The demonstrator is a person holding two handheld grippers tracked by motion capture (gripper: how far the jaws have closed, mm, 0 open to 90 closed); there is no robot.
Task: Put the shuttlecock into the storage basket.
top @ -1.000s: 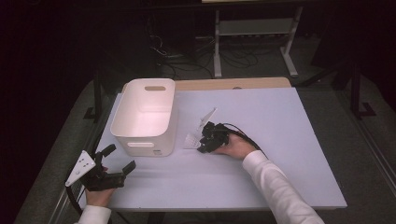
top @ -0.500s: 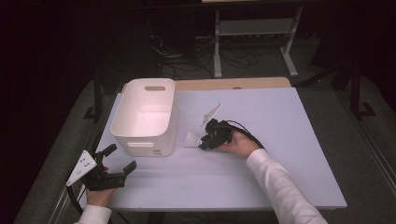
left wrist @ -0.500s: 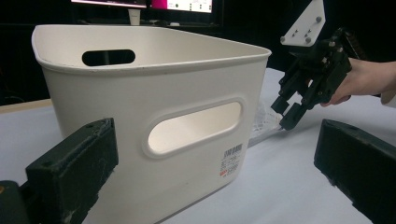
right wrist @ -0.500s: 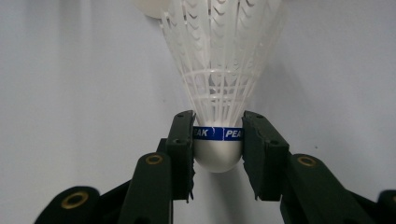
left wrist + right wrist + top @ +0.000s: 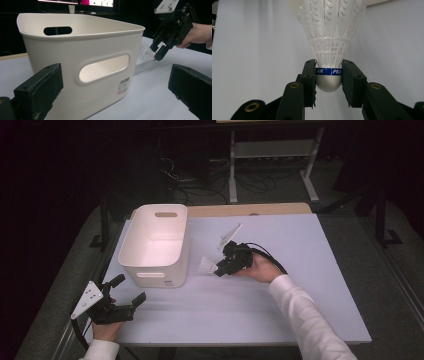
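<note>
Your right hand-held gripper (image 5: 328, 75) is clamped on the shuttlecock (image 5: 329, 37), just off the desk (image 5: 300, 310) at the bin's (image 5: 155, 245) three o'clock. Lift clear of the rim before crossing. Your left hand-held gripper (image 5: 120, 302) rests with jaws apart.

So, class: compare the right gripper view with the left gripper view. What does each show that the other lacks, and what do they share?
Right gripper view alone: the blue band with lettering round the cork of the shuttlecock, with both pads of the right hand-held gripper pressed on it.

Left gripper view alone: the white bin with its handle slots and barcode label, and the open left hand-held gripper in front of it.

Shared: the shuttlecock, a pale skirt beside the bin in the left gripper view, the right hand-held gripper, and the pale table.
</note>
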